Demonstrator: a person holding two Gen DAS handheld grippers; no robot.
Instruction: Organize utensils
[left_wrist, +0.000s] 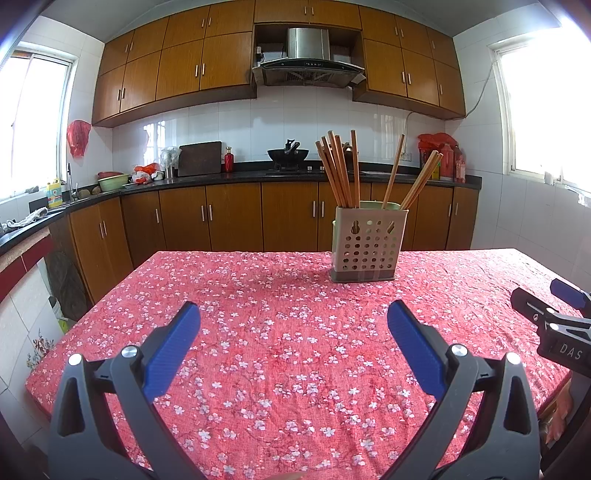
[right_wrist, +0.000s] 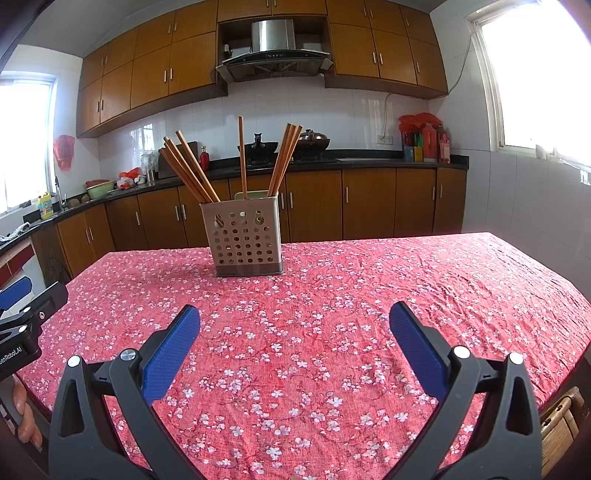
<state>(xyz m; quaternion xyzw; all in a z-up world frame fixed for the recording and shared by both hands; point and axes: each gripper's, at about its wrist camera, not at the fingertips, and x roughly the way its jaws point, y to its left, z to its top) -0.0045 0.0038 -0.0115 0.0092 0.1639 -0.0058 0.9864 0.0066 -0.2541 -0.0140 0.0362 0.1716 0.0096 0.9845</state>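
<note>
Where lettering shows, the right gripper (left_wrist: 565, 314) body reads "DAS" and the left gripper (right_wrist: 14, 306) body "enRobot.AI". Both hold nothing, jaws spread wide, over bare cloth (right_wrist: 332, 332) near the table's front edge. Chopsticks (left_wrist: 341, 170) stand in the holder (left_wrist: 367, 243) farther back, nothing between.

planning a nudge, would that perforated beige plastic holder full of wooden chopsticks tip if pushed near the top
The perforated beige plastic holder probably tips easily: it stands tall on a narrow base. The long wooden chopsticks lean outward, likely raising its balance. The wrinkled red floral tablecloth may snag the base.
</note>
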